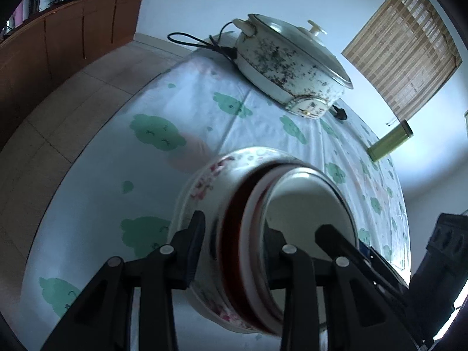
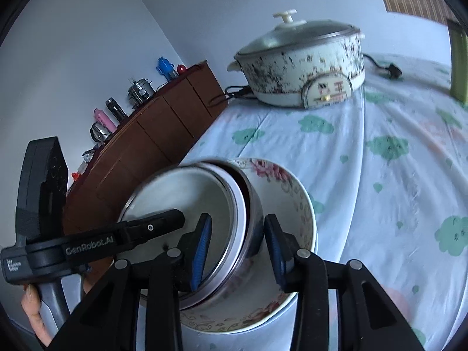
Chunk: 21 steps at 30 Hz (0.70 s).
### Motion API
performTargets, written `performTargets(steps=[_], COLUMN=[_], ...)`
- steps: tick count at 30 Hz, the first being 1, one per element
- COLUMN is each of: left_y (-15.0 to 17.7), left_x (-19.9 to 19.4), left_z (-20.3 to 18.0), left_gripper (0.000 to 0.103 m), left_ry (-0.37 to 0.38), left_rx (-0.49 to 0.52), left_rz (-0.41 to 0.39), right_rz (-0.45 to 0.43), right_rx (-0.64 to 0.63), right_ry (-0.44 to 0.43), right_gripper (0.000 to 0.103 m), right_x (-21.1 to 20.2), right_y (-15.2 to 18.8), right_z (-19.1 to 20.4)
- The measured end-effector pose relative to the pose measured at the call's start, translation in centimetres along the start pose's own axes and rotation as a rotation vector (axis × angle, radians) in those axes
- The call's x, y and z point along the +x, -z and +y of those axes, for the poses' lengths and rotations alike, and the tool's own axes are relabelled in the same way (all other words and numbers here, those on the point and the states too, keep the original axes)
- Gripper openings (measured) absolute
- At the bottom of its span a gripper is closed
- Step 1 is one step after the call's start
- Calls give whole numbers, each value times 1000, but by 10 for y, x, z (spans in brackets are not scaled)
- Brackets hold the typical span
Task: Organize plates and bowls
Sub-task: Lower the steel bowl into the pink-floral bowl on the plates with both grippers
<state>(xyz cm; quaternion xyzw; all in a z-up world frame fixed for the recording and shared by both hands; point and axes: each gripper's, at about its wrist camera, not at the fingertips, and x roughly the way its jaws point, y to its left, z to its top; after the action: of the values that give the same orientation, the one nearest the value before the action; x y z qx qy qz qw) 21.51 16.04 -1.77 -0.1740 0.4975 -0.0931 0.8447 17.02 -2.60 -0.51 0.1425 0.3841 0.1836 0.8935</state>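
Left wrist view: left gripper (image 1: 234, 248) straddles the near wall of the nested bowls, one finger outside on the floral bowl (image 1: 201, 187), the other inside the steel bowl (image 1: 310, 204). Pads appear clamped on the stacked rims; contact on the inner side is partly hidden. A red-and-white bowl (image 1: 237, 219) sits between the floral and steel ones. The stack looks tilted, rims toward 3 o'clock.

Right wrist view: right gripper (image 2: 238, 248) has its blue pads either side of the steel bowl's wall at the 5 o'clock edge of the rim; left pad inside, right pad outside against the metal. Grasping the steel bowl, as far as can be seen. The other gripper enters from 9 o'clock, held by a hand (image 2: 35, 316).

Outward: stack rests on the tablecloth (image 2: 380, 204), white with green prints. Electric pot (image 2: 304, 64) with glass lid at 12 o'clock, cord trailing. Green cylinder (image 1: 390, 142) at 2 o'clock in the left view. Wooden cabinet (image 2: 152, 140) at 10 o'clock.
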Motion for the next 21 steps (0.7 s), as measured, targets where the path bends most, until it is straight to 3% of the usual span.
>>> performTargets(steps=[8, 12, 21], left_y=[1, 6, 9], left_x=[-5, -17, -12], left_z=[-1, -9, -10], left_gripper=[36, 46, 47], left_ry=[-14, -83, -112], left_rx=[21, 72, 77], left_rz=[-34, -112, -126], right_rz=[-28, -54, -109], right_rx=[-15, -74, -182], right_ry=[2, 59, 176], right_gripper=[41, 41, 42], right_x=[-3, -4, -8], right_y=[4, 7, 8], right_z=[2, 10, 22])
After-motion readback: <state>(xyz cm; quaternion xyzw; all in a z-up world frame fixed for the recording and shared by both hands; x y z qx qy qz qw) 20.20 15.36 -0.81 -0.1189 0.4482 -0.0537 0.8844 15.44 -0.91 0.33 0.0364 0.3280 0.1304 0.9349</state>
